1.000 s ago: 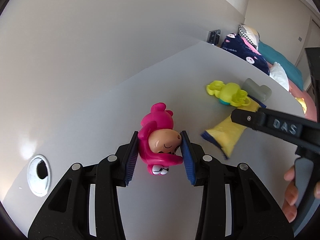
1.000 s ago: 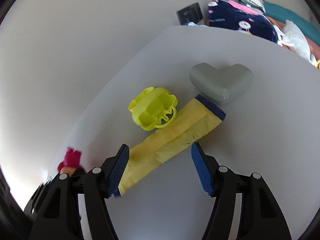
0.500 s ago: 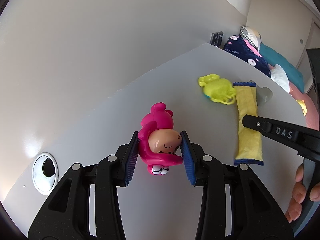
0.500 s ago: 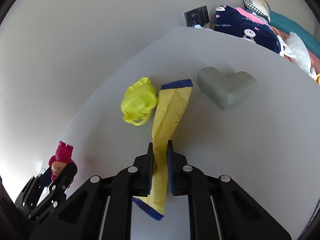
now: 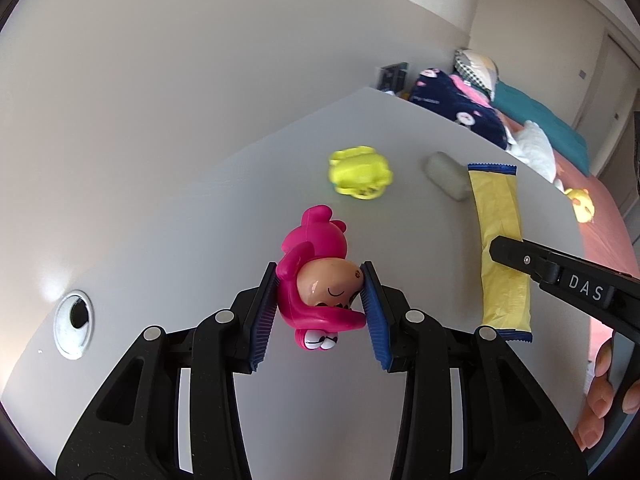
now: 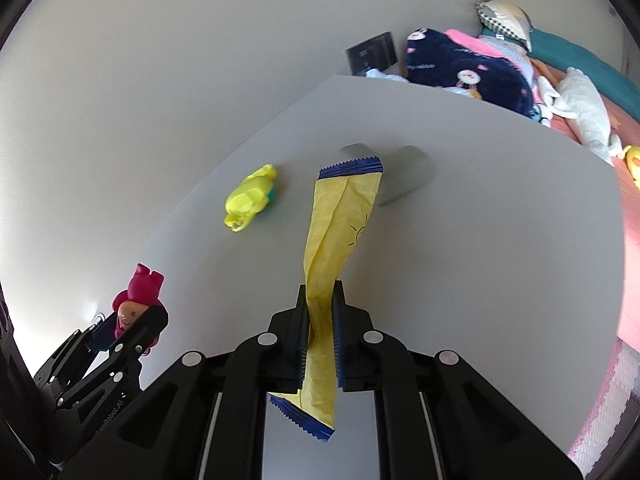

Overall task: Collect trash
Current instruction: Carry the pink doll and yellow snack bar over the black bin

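Observation:
My left gripper [image 5: 320, 284] is shut on a pink toy figure [image 5: 318, 276] with a peach face, held above the grey table [image 5: 200, 216]. The toy also shows in the right wrist view [image 6: 134, 306], at the lower left. My right gripper [image 6: 320, 304] is shut on a long yellow wrapper [image 6: 340, 224] with blue ends, lifted off the table. In the left wrist view the wrapper [image 5: 500, 240] hangs upright from the right gripper's finger [image 5: 520, 258].
A yellow plastic toy [image 6: 250, 200] and a grey heart-shaped piece [image 6: 408, 176] lie on the table beyond the wrapper. A round cable hole [image 5: 74, 320] sits at the table's left. A bed with pillows and soft toys [image 6: 520, 64] lies past the table's far edge.
My right gripper closed on the yellow wrapper and lifted it off the table, turning it upright. The left gripper kept its hold on the pink toy and rose slightly.

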`<state>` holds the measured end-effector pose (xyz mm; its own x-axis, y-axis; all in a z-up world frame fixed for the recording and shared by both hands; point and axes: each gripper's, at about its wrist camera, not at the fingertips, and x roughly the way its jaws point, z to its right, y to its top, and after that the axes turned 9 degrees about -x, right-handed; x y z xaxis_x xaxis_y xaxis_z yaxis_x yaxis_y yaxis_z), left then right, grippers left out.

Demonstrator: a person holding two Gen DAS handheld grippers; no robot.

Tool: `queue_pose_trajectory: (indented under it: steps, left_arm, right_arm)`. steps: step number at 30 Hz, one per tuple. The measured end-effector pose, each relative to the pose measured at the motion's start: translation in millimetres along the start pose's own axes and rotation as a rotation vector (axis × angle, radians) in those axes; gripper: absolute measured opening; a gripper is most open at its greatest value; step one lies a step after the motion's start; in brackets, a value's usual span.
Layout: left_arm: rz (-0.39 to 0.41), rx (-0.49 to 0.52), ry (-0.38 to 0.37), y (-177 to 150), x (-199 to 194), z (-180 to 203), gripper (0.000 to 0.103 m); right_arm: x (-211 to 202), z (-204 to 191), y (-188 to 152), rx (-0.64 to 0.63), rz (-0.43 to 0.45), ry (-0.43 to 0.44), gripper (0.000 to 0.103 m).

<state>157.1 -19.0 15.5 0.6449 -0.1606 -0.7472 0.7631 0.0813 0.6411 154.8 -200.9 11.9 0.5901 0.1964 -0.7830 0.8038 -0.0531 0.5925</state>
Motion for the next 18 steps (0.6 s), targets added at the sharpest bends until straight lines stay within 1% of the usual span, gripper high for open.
queue_pose_trajectory:
  steps: [12, 18]
  left_arm:
    - [-0.012, 0.077, -0.084, -19.8, -14.7, 74.1, 0.04]
    - [-0.03, 0.11, -0.116, -32.0, -15.1, 105.5, 0.04]
  right_arm:
    - [-50.6, 68.2, -31.9, 0.068, 0.03, -0.06, 0.012]
    - [-64.3, 94.8, -43.9, 0.095, 0.038, -0.077, 0.012]
